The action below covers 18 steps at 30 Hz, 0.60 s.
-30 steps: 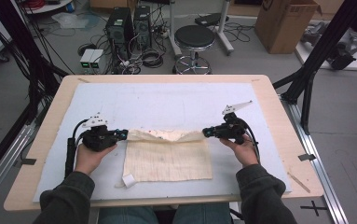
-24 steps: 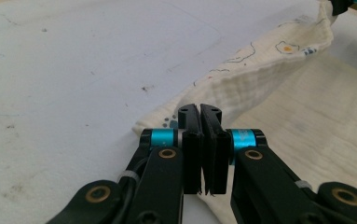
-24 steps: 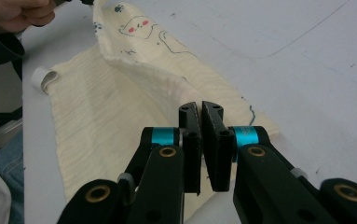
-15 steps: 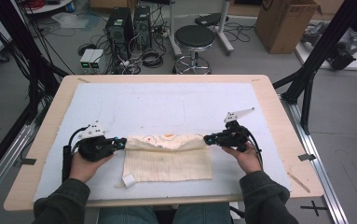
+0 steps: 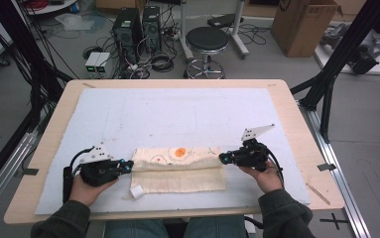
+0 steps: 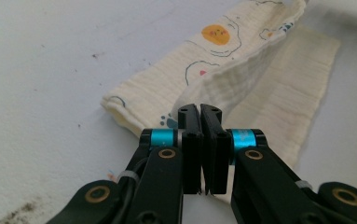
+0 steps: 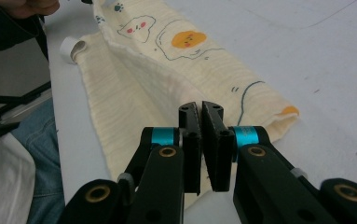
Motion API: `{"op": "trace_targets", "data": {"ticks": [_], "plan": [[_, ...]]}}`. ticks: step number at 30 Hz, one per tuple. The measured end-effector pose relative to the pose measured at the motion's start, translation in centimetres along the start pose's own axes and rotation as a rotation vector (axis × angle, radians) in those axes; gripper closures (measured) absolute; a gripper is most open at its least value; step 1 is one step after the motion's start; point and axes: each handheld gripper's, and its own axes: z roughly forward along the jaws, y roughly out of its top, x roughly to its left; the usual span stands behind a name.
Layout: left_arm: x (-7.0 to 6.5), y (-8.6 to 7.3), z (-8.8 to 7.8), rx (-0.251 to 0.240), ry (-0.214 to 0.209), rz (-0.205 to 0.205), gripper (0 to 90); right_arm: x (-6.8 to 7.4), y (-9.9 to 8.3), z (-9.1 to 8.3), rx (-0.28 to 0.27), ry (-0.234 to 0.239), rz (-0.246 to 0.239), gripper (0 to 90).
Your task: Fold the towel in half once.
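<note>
A cream cloth (image 5: 177, 168) printed with fried eggs and small animals lies near the table's front edge, its far part folded toward me over the rest. My left gripper (image 5: 128, 166) is shut on the fold's left corner; in the left gripper view the cloth (image 6: 241, 70) rises from between the jaws of that gripper (image 6: 200, 109). My right gripper (image 5: 223, 158) is shut on the fold's right corner, and the right gripper view shows the cloth (image 7: 167, 60) pinched in that gripper (image 7: 200, 106). A white label loop (image 5: 137, 192) sticks out at the cloth's front left corner.
The cloth rests on a pale blue mat (image 5: 177, 114) covering a wooden table (image 5: 296, 114). Beyond the table stand a black stool (image 5: 206, 39), computer towers (image 5: 128, 27) with cables, and a cardboard box (image 5: 304, 22). Black frame posts (image 5: 336, 59) flank the table.
Both grippers have drawn the cloth's far edge toward me, so the fold now lies over more of the cloth and the visible cloth is shorter front to back.
</note>
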Motion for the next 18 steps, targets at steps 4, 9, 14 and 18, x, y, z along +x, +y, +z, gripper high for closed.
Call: {"op": "trace_targets", "data": {"ticks": [4, 9, 14, 18], "plan": [[-0.6, -0.6, 0.0, 0.013, -0.012, 0.011, 86.5, 0.4, -0.5, 0.0, 0.015, 0.004, 0.000, 86.3], [-1.0, -0.9, -0.2, 0.017, -0.032, 0.017, 86.3, 0.6, -1.1, 0.3, 0.027, 0.004, -0.001, 86.1], [-1.2, -0.8, -0.9, -0.006, -0.076, 0.016, 77.7, 1.1, -1.4, 0.0, 0.027, 0.012, -0.010, 80.7], [-1.1, -0.2, -1.6, -0.042, -0.088, 0.013, 68.2, 1.6, -1.1, -0.6, 0.009, 0.050, -0.029, 73.4]]}}
